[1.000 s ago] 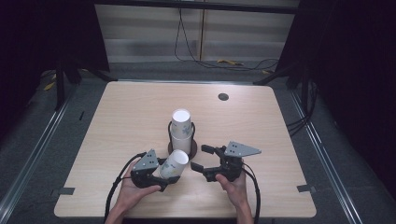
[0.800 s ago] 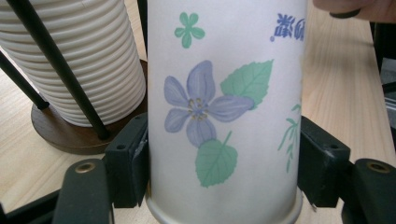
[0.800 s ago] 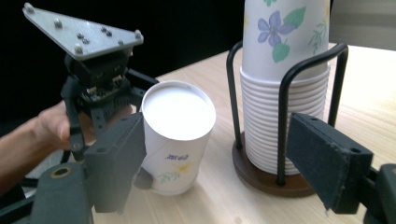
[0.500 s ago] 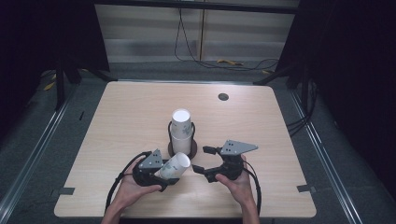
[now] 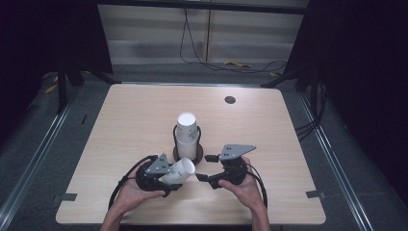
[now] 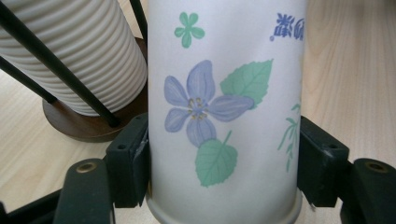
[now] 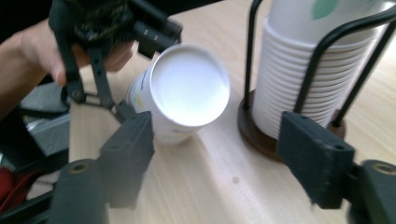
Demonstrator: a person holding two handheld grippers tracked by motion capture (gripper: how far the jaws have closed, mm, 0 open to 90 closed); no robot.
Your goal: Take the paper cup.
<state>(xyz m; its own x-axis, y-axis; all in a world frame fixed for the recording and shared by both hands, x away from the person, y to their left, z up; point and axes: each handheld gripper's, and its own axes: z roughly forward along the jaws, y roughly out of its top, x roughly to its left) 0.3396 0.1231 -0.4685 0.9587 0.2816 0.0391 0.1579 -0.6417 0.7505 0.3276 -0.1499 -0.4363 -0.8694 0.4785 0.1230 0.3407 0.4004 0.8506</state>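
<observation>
One smooth paper cup [image 5: 178,171], printed with a violet flower and green leaves, lies tilted near the front edge of the pale wooden surface [image 5: 120,115], its long axis running toward the right gripper [image 5: 206,167], white base foremost; the left gripper [image 5: 169,179] is clamped tight on its sides; the right gripper's jaws, nothing between them, have just been closing and stand part open just beside the base; one ribbed stack [image 5: 186,135] of nested cups stands upright in a black wire holder [image 5: 188,153] on a round wooden foot.
</observation>
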